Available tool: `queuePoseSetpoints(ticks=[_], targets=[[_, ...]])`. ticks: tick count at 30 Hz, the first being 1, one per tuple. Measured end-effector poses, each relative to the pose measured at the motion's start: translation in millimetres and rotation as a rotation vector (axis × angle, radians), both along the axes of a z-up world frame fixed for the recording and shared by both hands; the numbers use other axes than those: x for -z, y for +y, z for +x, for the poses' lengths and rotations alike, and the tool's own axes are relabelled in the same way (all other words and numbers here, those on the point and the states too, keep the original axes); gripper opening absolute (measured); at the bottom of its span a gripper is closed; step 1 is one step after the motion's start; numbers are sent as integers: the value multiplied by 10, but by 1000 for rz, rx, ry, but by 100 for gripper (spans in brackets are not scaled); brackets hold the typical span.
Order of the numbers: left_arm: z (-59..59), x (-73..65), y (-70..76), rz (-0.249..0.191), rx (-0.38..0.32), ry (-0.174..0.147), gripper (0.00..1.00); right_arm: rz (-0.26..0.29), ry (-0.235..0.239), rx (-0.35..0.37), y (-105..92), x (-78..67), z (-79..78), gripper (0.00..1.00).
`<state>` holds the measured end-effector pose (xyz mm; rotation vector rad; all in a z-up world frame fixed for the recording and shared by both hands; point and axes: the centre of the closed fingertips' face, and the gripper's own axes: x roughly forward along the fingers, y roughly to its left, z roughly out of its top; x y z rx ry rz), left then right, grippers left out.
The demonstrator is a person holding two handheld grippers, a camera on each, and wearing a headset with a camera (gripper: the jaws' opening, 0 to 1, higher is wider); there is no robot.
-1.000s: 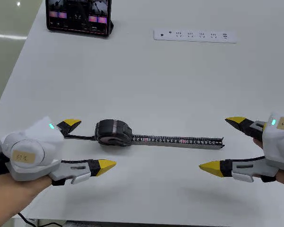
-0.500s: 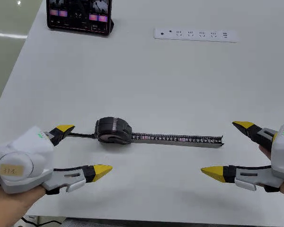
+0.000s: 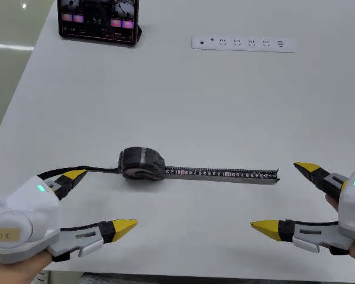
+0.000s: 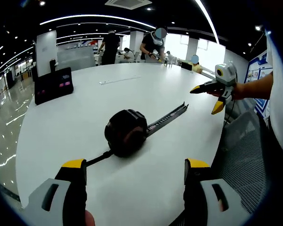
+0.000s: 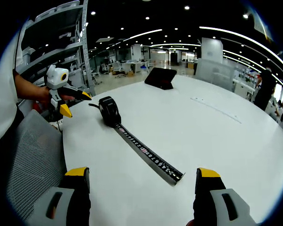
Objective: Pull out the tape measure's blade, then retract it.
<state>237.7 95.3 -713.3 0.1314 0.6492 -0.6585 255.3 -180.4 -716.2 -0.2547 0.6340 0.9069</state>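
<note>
A black tape measure (image 3: 142, 164) lies on the white table (image 3: 183, 89) near its front edge, toward the left. Its blade (image 3: 222, 174) lies pulled out flat, long axis parallel to that edge, hook end pointing toward the right edge. The left gripper (image 3: 103, 199) and right gripper (image 3: 279, 195) hover beyond either end, jaws wide open and empty. If released unsteadied, the blade could whip back or drag the case.

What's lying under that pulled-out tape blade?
The blade lies flat on the white table; nothing else shows beneath it. The strip of table right under it is hidden.
</note>
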Motion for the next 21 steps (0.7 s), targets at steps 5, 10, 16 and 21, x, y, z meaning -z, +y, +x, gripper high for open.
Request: queuePoseSetpoints(ticks=[5,10,16,21], targets=[[-35,21,9,3,-1,5,83,-3,2,5,-12,22,-36,93],[-74,32,11,4,5,12,83,-3,3,10,-23,27,-51,93],[-66,34,-5,0,4,12,83,-3,7,13,-31,32,-55,94],[-78,42,-16,2,4,14,83,-4,9,8,-28,42,-63,94]])
